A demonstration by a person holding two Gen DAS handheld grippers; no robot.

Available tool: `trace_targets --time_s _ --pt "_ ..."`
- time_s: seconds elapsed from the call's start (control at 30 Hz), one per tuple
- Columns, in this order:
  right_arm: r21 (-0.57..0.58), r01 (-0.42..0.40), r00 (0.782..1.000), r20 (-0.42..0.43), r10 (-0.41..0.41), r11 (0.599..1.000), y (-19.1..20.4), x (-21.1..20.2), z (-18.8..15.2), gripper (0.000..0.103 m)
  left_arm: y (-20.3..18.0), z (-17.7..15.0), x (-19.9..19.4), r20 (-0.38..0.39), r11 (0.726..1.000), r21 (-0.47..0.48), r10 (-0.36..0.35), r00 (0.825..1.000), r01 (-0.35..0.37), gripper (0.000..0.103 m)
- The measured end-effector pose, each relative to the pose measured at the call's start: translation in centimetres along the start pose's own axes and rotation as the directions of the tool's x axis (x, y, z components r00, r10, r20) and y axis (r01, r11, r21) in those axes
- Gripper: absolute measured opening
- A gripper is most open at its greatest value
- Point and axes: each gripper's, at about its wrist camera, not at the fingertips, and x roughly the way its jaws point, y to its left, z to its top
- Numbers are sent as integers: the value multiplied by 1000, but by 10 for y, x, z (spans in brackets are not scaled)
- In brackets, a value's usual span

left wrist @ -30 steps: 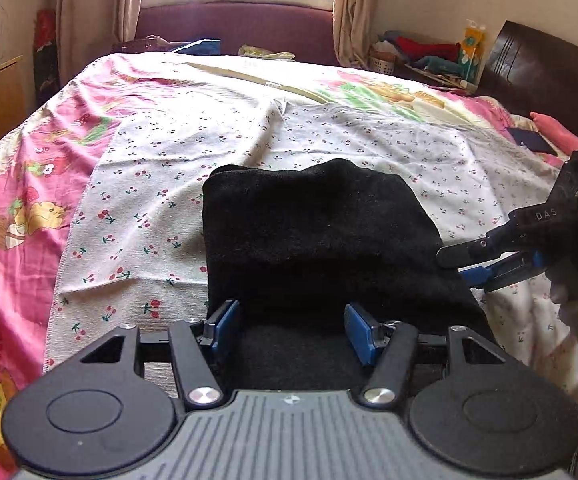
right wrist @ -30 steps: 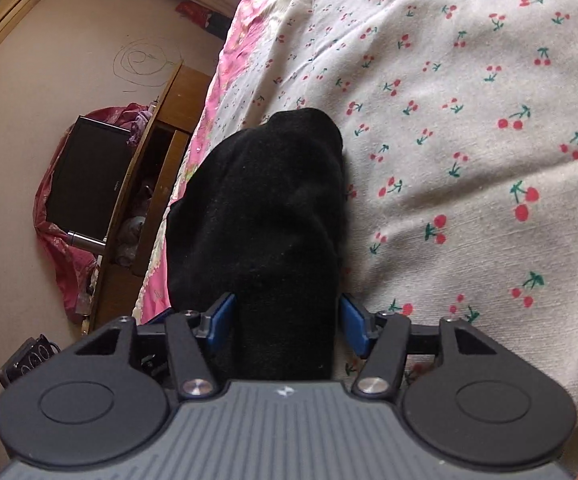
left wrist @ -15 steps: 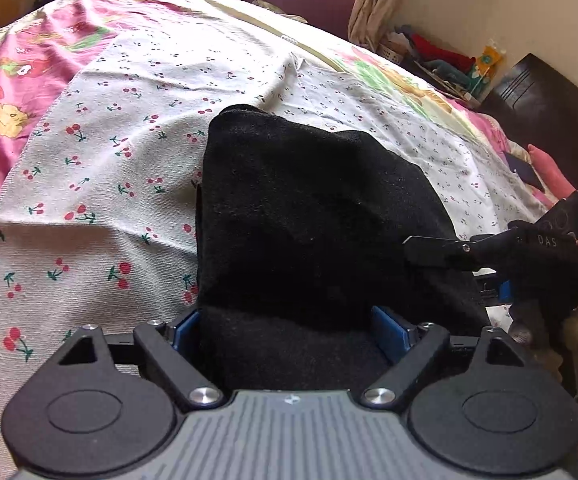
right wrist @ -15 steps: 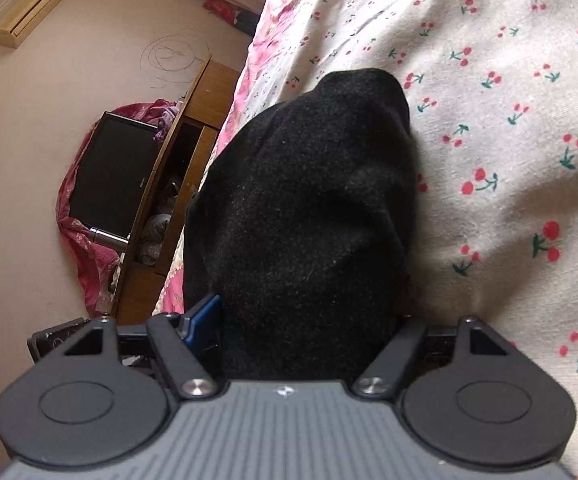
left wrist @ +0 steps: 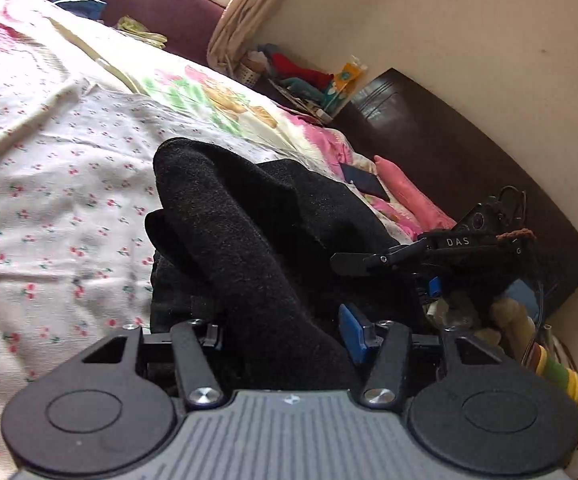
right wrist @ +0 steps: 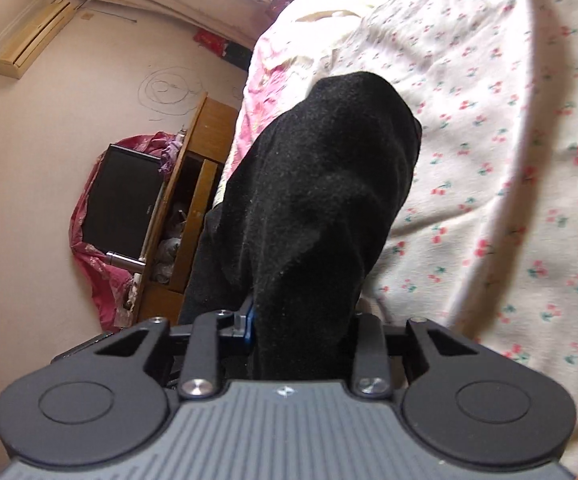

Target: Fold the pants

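Note:
The black pants lie bunched on the cherry-print sheet, with one fold raised into a thick ridge. That ridge runs between the fingers of my left gripper, whose jaws are closing and press on the cloth. At the right of the left wrist view, my right gripper bites the pants' near right edge. The right wrist view shows the pants lifted off the sheet and hanging from my right gripper; its jaws are closing too and pinch the fabric.
A dark headboard, a pink pillow and a dark phone are at the bed's right end. A cluttered shelf stands in the corner. Left of the bed is a wooden cabinet with a black screen. A green-striped sleeve shows.
Both grippers have closed on the pants' near edge and lifted it. The flat cloth has bunched into a raised ridge. The left view has swung right, toward the headboard.

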Motion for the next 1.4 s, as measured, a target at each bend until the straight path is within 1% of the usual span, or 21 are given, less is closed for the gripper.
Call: trace_targets --time_s 0.03,0.1,0.13,0.2,0.3,0.43,0.47,0.6,0.7,0.77,0.8,0.83,0.9,0.93,0.97,1.07,1.13,1.2,1.27,1.33,1.4 --pt "-12 43 999 10 -43 999 -8 -14 1 34 -5 -4 25 -34 999 33 20 999 -19 65" --pt "-23 160 987 23 -159 987 -35 -28 4 53 -7 -17 72 -121 990 101 115 986 -103 69" --pt "12 253 966 48 -253 967 -53 -30 4 56 -5 -24 95 -178 984 98 163 970 -147 69" --pt "79 407 907 83 -413 910 -86 -36 -1 52 -18 -27 103 -188 973 156 196 962 -168 70" --pt "129 328 914 209 -349 936 -94 -69 -18 49 -44 -20 83 -165 945 239 268 949 -225 71" --pt "1 350 859 397 -322 937 -58 -106 -35 49 -67 -19 51 -61 855 365 417 907 -368 72" --pt "-47 357 855 418 -306 933 -49 -107 -36 50 -72 -17 48 -24 834 388 436 900 -393 72" --pt "-172 330 887 394 -242 928 -29 -66 -28 50 -89 -8 68 107 768 460 450 886 -446 73" --pt "-191 336 908 325 -264 922 -26 -31 -38 50 -75 3 99 125 772 448 445 887 -451 73" --pt "-233 338 917 299 -264 912 -25 -23 -54 50 -54 2 123 97 737 462 512 854 -494 73" --pt "-248 338 921 287 -264 908 -28 -20 -62 50 -41 2 130 82 732 461 528 845 -502 78" --pt "-264 338 926 263 -269 903 -33 -17 -76 49 -26 1 135 53 758 430 521 852 -491 83" --pt "-335 373 920 256 -298 865 -41 -6 -99 49 -1 8 132 -2 846 285 471 882 -451 94" --pt "-382 409 906 276 -320 829 -38 -3 -106 49 6 11 127 -22 873 221 450 893 -435 94" --pt "-406 426 899 286 -331 808 -32 -3 -109 49 6 11 121 -14 881 188 445 896 -434 94" --pt "-415 399 908 304 -288 818 -8 -15 -109 50 -18 4 95 68 824 262 503 862 -502 93" --pt "-463 369 919 312 -242 806 9 -16 -119 50 -35 -4 76 101 802 286 520 848 -525 93" --pt "-491 353 927 299 -227 797 19 -8 -127 51 -46 -14 63 100 773 320 548 830 -548 93" --pt "-463 331 939 250 -237 822 16 10 -130 51 -50 -22 56 85 741 345 587 805 -576 93" --pt "-448 355 930 260 -260 821 17 16 -134 51 -52 -27 47 69 747 326 592 803 -579 93" --pt "-479 365 924 290 -248 798 26 5 -141 51 -51 -29 37 51 785 285 561 826 -550 93"
